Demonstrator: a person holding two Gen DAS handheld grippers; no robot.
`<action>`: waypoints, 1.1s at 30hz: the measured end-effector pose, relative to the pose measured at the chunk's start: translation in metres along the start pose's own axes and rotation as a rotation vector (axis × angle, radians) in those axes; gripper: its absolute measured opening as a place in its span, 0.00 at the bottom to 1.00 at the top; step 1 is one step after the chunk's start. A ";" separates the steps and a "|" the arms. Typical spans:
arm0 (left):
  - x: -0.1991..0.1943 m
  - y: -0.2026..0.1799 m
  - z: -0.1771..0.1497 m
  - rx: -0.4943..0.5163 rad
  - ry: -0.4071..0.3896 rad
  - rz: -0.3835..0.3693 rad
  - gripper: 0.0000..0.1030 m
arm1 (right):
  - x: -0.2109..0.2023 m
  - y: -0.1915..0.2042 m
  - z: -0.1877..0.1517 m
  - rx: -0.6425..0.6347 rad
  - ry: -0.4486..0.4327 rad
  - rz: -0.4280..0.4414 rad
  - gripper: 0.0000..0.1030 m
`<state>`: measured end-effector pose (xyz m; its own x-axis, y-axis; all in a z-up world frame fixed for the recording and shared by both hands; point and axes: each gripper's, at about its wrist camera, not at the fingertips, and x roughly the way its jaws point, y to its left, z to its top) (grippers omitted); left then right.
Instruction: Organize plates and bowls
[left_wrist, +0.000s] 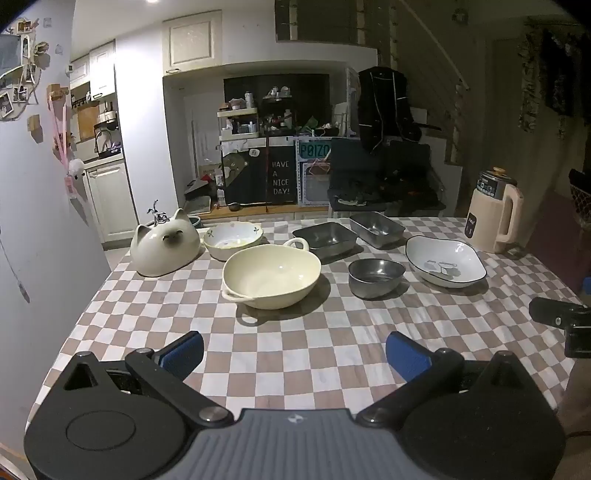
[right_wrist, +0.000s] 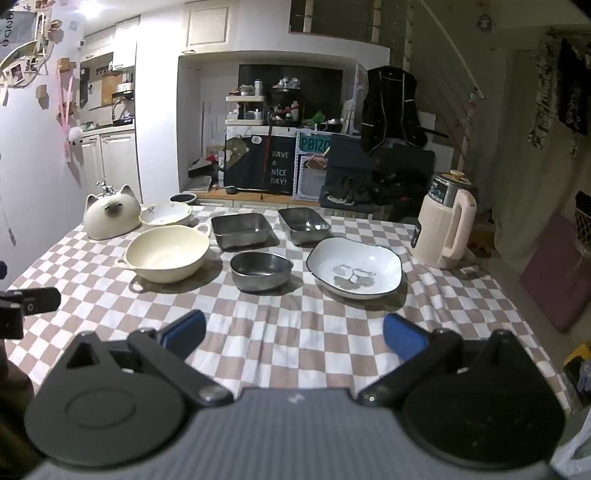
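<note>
On the checkered tablecloth stand a cream two-handled bowl (left_wrist: 271, 275) (right_wrist: 168, 254), a round steel bowl (left_wrist: 376, 277) (right_wrist: 261, 270), a white dark-rimmed dish (left_wrist: 445, 260) (right_wrist: 355, 267), two steel rectangular trays (left_wrist: 325, 238) (left_wrist: 376, 229) (right_wrist: 240, 229) (right_wrist: 303, 224) and a white floral bowl (left_wrist: 232, 240) (right_wrist: 166, 215). My left gripper (left_wrist: 294, 352) hovers open over the near cloth, short of the cream bowl, nothing between its blue pads. My right gripper (right_wrist: 294, 338) is also open and holds nothing, near the steel bowl and the white dish.
A cat-shaped ceramic piece (left_wrist: 164, 249) (right_wrist: 110, 216) sits at the far left corner. A beige electric kettle (left_wrist: 495, 216) (right_wrist: 445, 227) stands at the far right. A white wall (left_wrist: 37, 221) runs close along the table's left. Shelves and clutter lie beyond the far edge.
</note>
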<state>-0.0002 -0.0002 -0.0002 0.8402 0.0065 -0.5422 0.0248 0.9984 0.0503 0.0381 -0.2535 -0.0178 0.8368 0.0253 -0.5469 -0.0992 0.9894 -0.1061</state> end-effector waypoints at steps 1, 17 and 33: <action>0.000 0.000 0.000 -0.002 0.003 0.000 1.00 | 0.000 0.000 0.000 0.003 0.000 0.000 1.00; 0.005 0.003 -0.004 -0.018 0.023 -0.004 1.00 | 0.003 0.001 -0.002 0.029 0.004 0.002 1.00; 0.006 0.003 -0.004 -0.026 0.028 -0.006 1.00 | 0.002 -0.003 -0.001 0.035 0.015 0.003 1.00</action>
<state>0.0026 0.0027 -0.0065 0.8249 0.0016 -0.5653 0.0156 0.9996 0.0256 0.0393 -0.2566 -0.0195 0.8286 0.0261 -0.5593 -0.0824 0.9937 -0.0756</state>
